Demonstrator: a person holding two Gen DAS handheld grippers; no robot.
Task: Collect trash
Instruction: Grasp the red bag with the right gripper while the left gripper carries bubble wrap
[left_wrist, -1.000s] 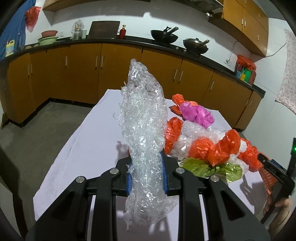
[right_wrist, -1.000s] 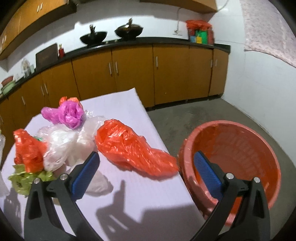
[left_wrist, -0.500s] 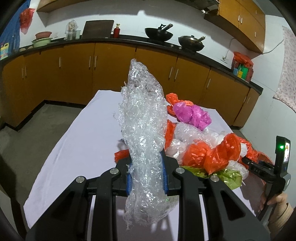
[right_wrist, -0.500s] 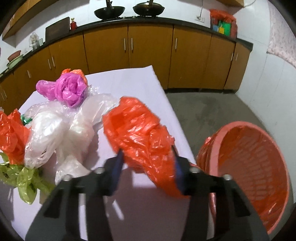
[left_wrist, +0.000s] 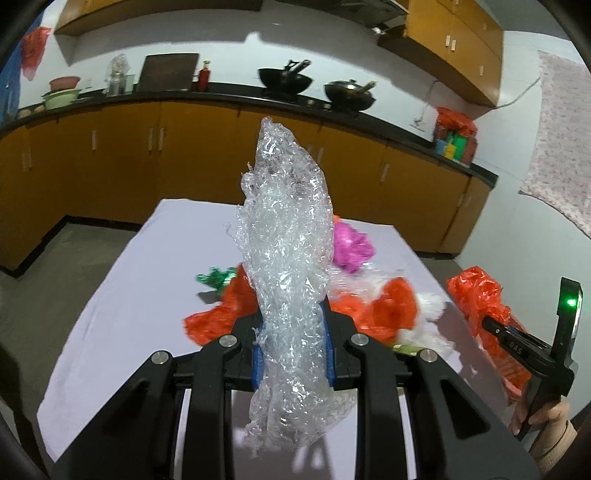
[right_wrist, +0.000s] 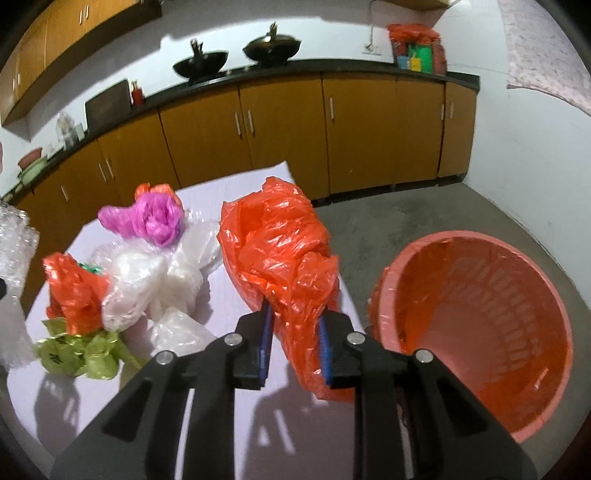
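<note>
While its jaws close, right gripper pinching crinkly orange bag; left gripper clenching crumpled clear film.

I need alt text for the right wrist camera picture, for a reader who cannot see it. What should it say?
The right gripper is closing its jaws on a crumpled orange plastic bag above a white-covered table. An orange basket stands on the floor to the right. More bags, pink, white, orange and green, lie on the table to the left, before brown kitchen cabinets.
</note>
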